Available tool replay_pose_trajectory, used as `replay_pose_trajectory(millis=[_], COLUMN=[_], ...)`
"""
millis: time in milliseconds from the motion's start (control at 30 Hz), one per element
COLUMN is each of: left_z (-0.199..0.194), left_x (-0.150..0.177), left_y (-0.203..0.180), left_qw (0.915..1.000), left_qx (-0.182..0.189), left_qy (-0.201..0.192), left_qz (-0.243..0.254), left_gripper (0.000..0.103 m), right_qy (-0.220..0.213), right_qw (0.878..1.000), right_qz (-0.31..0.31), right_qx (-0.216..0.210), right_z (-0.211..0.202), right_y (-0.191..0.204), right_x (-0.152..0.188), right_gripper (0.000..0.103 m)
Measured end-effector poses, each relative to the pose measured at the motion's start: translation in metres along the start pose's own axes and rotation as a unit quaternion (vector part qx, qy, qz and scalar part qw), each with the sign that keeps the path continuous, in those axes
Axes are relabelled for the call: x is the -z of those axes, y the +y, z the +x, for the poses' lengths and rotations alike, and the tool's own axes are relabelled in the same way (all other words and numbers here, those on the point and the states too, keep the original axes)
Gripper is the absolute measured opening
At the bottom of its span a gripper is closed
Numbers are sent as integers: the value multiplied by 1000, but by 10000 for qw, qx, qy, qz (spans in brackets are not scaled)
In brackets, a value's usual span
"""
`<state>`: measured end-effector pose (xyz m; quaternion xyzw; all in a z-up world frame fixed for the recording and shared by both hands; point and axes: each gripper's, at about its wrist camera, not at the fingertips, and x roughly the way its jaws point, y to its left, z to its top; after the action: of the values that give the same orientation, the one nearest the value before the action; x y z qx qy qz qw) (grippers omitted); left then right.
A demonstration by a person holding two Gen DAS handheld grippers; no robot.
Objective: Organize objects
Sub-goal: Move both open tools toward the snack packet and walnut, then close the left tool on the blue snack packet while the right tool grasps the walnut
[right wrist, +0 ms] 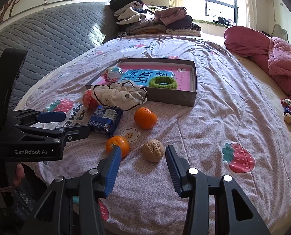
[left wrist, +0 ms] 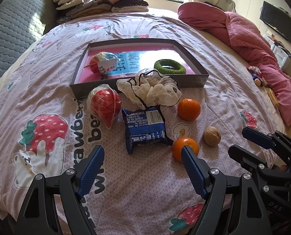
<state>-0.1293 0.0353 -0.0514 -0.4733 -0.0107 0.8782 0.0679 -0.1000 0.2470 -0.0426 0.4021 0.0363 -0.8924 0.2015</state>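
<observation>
Strawberry-print bedspread, folded clothes, perhaps TV.

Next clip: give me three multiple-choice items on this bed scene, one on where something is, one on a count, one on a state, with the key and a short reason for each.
1. Where is the green ring?
A. Inside the grey box
B. On the bedspread by the walnut
C. On the clothes pile

2. How many oranges lie on the bedspread?
A. One
B. Two
C. Four

3. How do the right gripper's jaws stand?
A. Clamped on an orange
B. Open with nothing between them
C. Clamped on the blue packet

Key:
1 A: the ring rests on the pink floor of the grey box.
2 B: one orange lies nearer the box, another orange nearer the grippers.
3 B: the jaws stand apart above the bedspread, short of the walnut.
</observation>
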Motion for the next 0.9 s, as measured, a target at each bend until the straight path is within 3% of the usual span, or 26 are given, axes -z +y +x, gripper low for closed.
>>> replay_pose_trajectory(millis=[700, 900], left_z=[31, 38], left_x=[-8, -10], left_y=[-1, 1], left_qw=[9998, 9995], left_qx=[10, -141], left_qy=[82, 65], left_qz=[-203, -270], left_gripper=[82, 82], right_qy=[185, 255], right_qw=[9997, 9995], right_qz=[107, 109], right_qx=[128, 146], right_z=[30, 38], right_y=[-12, -13], right_x=[7, 10], right_gripper=[47, 47])
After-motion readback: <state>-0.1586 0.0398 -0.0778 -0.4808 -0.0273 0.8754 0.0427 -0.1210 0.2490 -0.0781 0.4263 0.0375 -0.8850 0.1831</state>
